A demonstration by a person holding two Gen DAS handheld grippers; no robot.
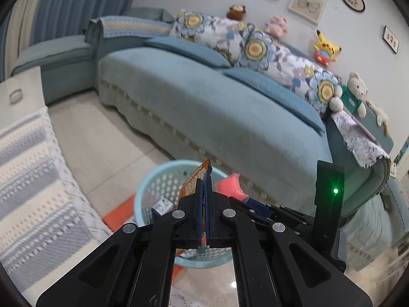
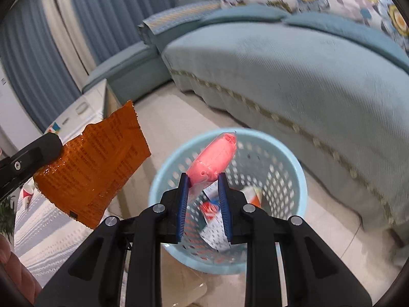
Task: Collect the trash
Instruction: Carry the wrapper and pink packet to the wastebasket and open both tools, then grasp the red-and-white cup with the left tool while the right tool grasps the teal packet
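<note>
A light blue perforated trash basket stands on the floor by the sofa, with several wrappers inside; it also shows in the left wrist view. My left gripper is shut on an orange snack wrapper, seen edge-on above the basket; the wrapper shows flat in the right wrist view. My right gripper is shut on a pink item in clear plastic wrap, held over the basket; it also shows in the left wrist view.
A teal sofa with floral pillows and plush toys runs behind the basket. A striped knitted cloth covers a table at the left. A white box stands beyond it. An orange flat object lies beside the basket.
</note>
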